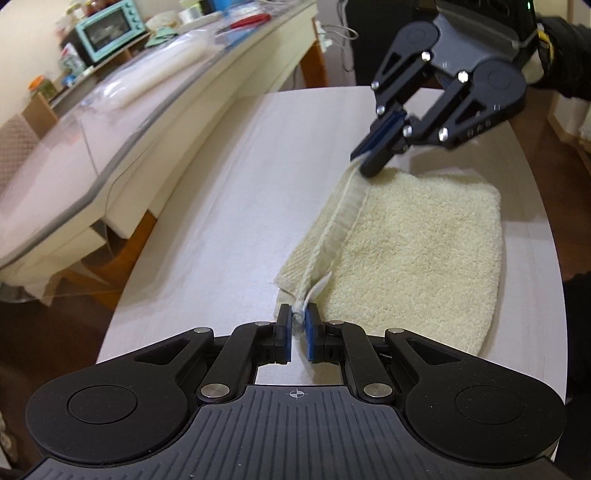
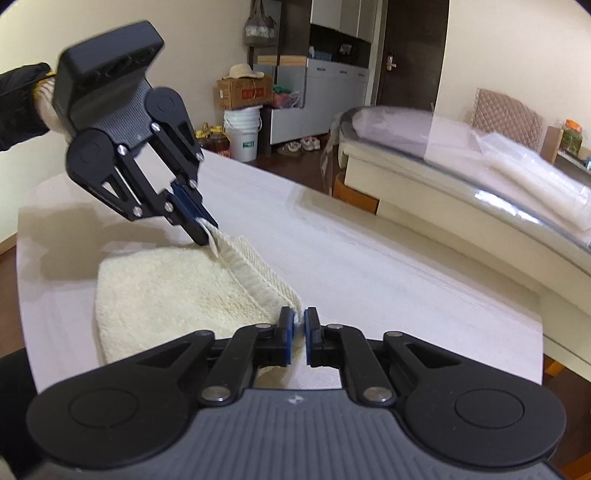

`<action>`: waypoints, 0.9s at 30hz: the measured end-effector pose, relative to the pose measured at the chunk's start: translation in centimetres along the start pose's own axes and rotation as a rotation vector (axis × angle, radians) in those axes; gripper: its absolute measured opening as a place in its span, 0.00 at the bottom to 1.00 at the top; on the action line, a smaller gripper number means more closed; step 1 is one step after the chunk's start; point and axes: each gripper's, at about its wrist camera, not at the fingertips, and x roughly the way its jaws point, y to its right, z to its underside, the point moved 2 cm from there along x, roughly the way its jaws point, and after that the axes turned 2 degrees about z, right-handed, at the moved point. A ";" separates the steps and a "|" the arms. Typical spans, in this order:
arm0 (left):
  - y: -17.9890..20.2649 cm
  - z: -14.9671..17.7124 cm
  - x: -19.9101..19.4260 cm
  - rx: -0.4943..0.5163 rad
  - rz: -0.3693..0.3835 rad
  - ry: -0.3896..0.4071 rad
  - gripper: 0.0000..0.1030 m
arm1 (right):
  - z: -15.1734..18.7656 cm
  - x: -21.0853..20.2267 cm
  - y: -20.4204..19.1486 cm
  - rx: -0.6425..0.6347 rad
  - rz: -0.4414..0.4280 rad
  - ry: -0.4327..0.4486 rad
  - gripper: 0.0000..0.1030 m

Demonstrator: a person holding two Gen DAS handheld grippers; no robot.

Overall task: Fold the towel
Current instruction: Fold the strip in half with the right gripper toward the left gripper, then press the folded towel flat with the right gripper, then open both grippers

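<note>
Cream terry towel (image 1: pixel 413 251) lies folded on the pale table (image 1: pixel 229 206); left gripper (image 1: pixel 298 320) and right gripper (image 2: pixel 299 320) each pinch a ribbed hem corner.

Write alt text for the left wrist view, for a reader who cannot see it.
Two black handheld grippers each pinch a corner of a cream towel folded on a pale table: the left gripper at the bottom centre of the view, the right gripper at the upper right, the towel's hem running between them. A counter with a teal toaster oven lies blurred behind.
</note>
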 end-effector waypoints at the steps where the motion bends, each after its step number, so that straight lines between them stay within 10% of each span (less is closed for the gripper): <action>1: 0.1 0.1 0.1 -0.005 -0.004 -0.002 0.12 | 0.2 -0.4 -0.1 0.002 0.003 0.001 0.14; 14: -1.3 0.1 -2.7 -0.091 -0.093 0.054 0.25 | 1.7 -6.9 -1.2 0.153 0.004 0.134 0.18; 27: 4.8 -6.4 3.5 0.061 0.086 0.105 0.25 | 4.8 -7.2 -8.9 0.082 -0.002 0.078 0.17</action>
